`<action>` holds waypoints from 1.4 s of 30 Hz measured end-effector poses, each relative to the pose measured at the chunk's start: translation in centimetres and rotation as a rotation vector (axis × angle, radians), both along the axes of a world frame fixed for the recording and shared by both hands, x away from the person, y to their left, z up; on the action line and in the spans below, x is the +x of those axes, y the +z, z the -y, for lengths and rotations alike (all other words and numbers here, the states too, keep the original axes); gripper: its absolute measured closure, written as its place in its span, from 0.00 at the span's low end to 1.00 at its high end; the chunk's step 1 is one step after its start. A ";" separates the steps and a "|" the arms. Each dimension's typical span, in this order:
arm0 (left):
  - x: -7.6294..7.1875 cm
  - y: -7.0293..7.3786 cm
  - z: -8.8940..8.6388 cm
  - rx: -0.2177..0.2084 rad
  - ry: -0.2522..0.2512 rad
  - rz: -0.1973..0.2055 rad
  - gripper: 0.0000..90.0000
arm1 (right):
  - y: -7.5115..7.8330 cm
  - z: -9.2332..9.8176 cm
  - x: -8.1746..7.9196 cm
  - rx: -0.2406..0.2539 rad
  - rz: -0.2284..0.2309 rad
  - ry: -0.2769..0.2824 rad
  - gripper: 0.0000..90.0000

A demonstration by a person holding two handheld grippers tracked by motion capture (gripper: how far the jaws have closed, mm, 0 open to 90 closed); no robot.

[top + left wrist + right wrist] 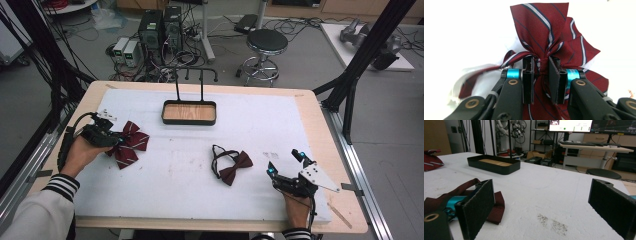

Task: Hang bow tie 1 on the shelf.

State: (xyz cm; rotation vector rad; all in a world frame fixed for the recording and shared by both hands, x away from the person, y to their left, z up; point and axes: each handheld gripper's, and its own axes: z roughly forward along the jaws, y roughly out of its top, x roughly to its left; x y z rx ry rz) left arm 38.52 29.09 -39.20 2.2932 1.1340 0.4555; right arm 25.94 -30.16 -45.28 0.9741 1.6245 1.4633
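pinching striped bow tie point(549, 32) at centre knot, left gripper point(543, 80) closed; tie's long axis diagonal across white mat point(200, 190), wings outward. right gripper point(286, 165) wide open, empty.

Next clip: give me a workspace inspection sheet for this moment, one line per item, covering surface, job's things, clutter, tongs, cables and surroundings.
Surface: white foam sheet over a wooden table; a small dark smudge right of centre.
Job's things: striped bow tie at the left, pinched at its knot; plain bow tie lying flat near centre; black tray with a wooden floor and tall handle at the back, nothing in it.
Clutter: nothing seen.
Tongs: left tongs shut on the striped bow tie's knot; right tongs open, holding nothing, resting beside the plain bow tie.
Cables: one trails from each pair of tongs; a tangle on the floor beyond the table.
Surroundings: stool, computer towers, black frame posts.
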 end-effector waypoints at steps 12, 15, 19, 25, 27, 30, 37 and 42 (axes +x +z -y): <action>-0.6 1.5 -0.2 -0.125 0.025 0.191 0.84 | 0.0 0.0 0.0 0.001 0.000 0.001 0.07; -0.8 1.8 -0.4 -0.168 0.043 0.230 0.84 | 0.0 0.0 0.0 0.000 0.000 0.001 0.07; -1.0 2.3 -0.6 -0.275 0.042 0.292 0.84 | 0.0 0.0 0.0 0.000 0.000 0.000 0.07; -1.1 3.3 -0.3 -0.322 0.042 0.338 0.84 | 0.0 0.0 0.0 0.002 -0.003 0.000 0.07; -1.1 3.6 -0.2 -0.333 0.042 0.351 0.84 | 0.0 0.0 0.0 0.002 -0.003 0.000 0.07; -1.0 4.0 0.1 -0.334 0.032 0.359 0.84 | 0.0 0.0 0.0 0.002 -0.001 0.000 0.07; -0.5 4.8 1.3 -0.338 0.011 0.373 0.84 | 0.0 0.0 0.0 0.002 -0.003 0.001 0.07; 0.1 5.6 2.5 -0.349 -0.007 0.385 0.84 | 0.0 0.0 0.0 0.003 -0.003 0.001 0.07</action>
